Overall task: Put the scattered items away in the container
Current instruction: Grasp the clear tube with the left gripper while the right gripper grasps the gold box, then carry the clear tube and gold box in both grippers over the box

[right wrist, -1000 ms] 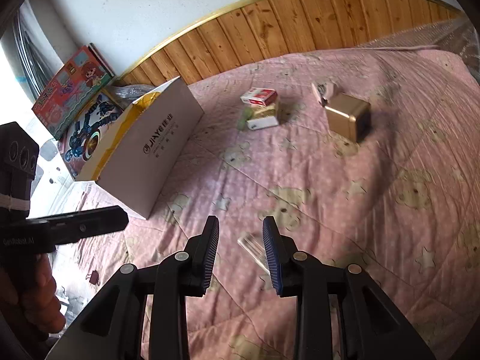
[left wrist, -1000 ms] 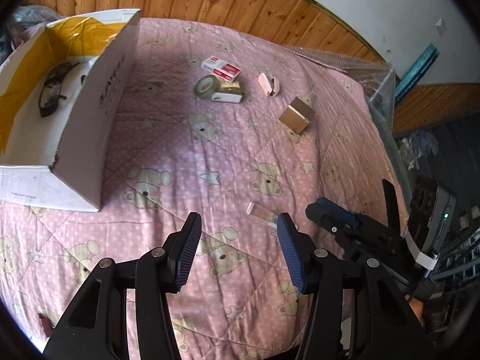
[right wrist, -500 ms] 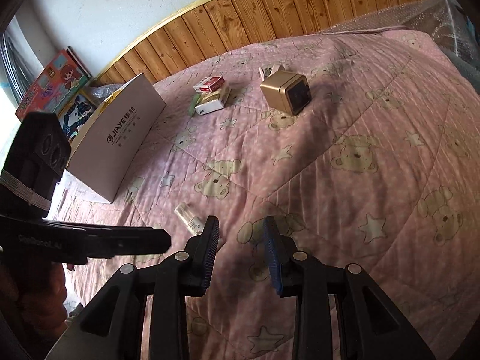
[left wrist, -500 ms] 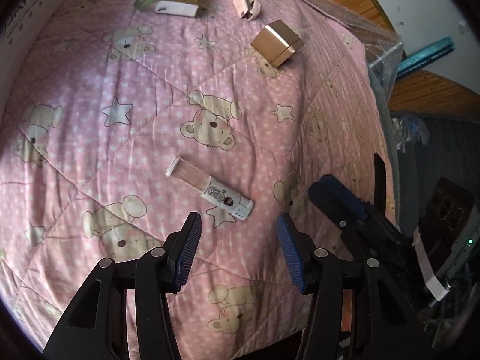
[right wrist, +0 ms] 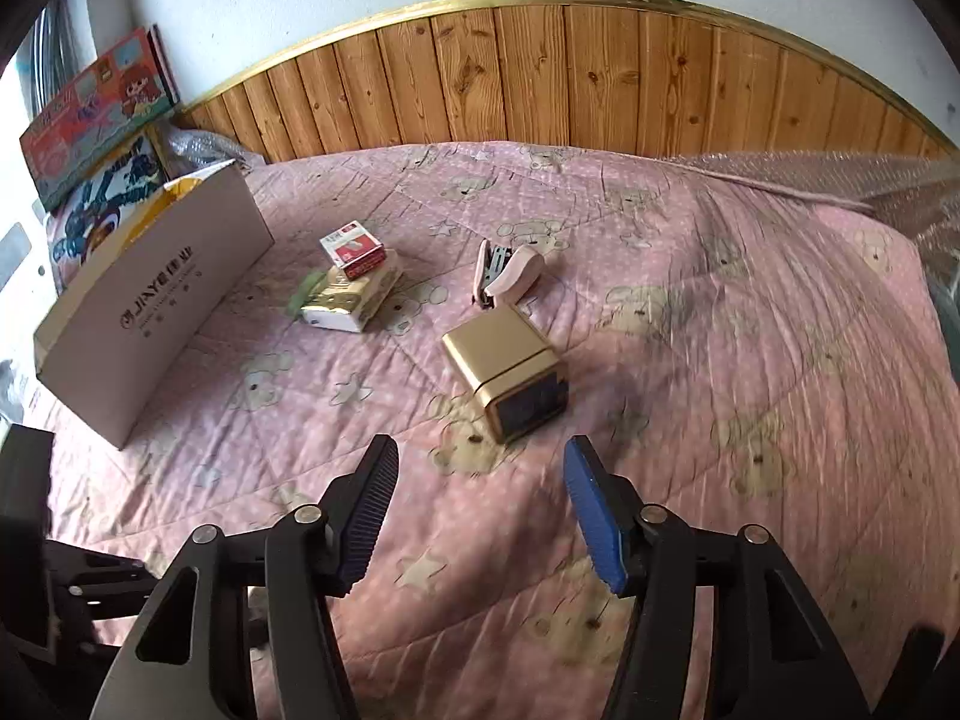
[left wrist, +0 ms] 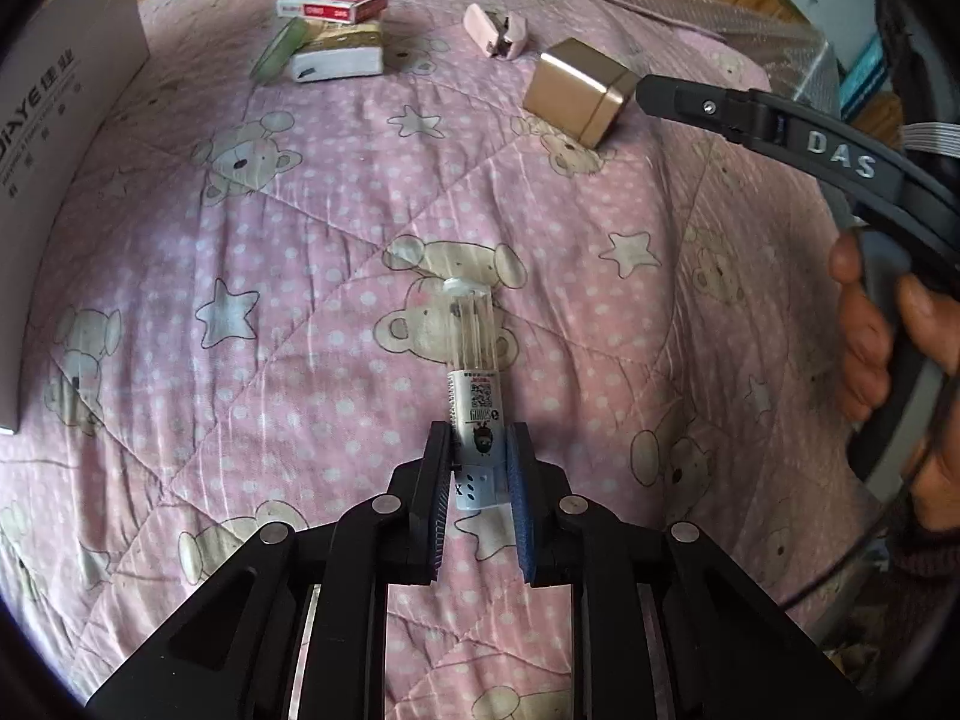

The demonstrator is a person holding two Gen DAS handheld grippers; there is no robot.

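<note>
My left gripper (left wrist: 478,450) is shut on the labelled end of a clear plastic tube (left wrist: 474,354) that points away over the pink quilt. My right gripper (right wrist: 480,480) is open and empty, just short of a gold cube clock (right wrist: 507,372), which also shows in the left wrist view (left wrist: 576,90). A pink stapler (right wrist: 510,279), a red-and-white box (right wrist: 353,249) on a white packet (right wrist: 351,300), and a green tape roll (left wrist: 279,48) lie further back. The white cardboard box (right wrist: 156,300) stands at the left.
The pink bear-print quilt (right wrist: 720,330) covers the bed. A wooden wall panel (right wrist: 570,72) runs behind it. Toy boxes (right wrist: 96,114) lean at the far left. Bubble wrap (right wrist: 870,180) lies along the right edge. The right gripper's handle and hand (left wrist: 870,312) show at the right of the left wrist view.
My left gripper has closed on the tube, which now points straight away. My right gripper has opened wide and moved toward the gold cube clock.
</note>
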